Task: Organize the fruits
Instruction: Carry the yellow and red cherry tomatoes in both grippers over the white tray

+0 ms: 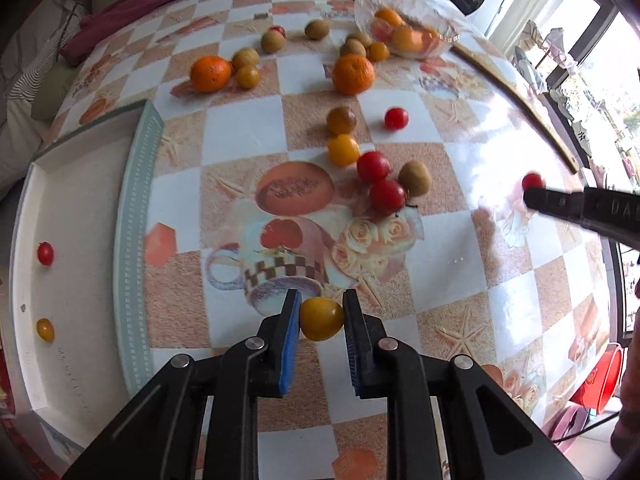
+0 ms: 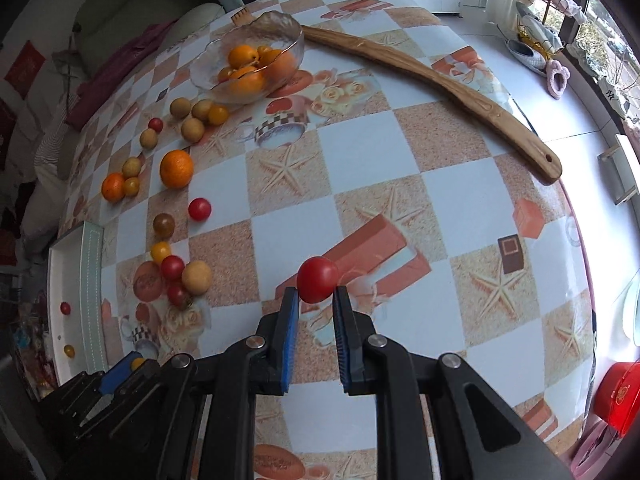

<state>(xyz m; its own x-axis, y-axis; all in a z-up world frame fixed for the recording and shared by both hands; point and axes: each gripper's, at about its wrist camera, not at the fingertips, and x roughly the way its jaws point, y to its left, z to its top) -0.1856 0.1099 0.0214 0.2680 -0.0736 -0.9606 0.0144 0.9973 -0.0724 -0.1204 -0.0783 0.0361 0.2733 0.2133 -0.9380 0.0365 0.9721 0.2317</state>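
Between our left gripper (image 1: 321, 316) pads sits a smooth yellow tomato (image 1: 321, 319), clamped; the right gripper (image 2: 316, 296) pinches a glossy red tomato (image 2: 317, 285) likewise. We squeeze lightly — thin skins bruise — and carry both left of the jaws to the white tray (image 1: 80, 184), beyond loose oranges (image 1: 353, 73).

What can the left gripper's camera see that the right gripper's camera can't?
Only the left view shows the yellow tomato up close, pinched in the left gripper.

Only the right view shows the whole wooden stick and the red tomato close up in the right gripper.

Both show the glass bowl of oranges, the white tray and loose fruit on the table.
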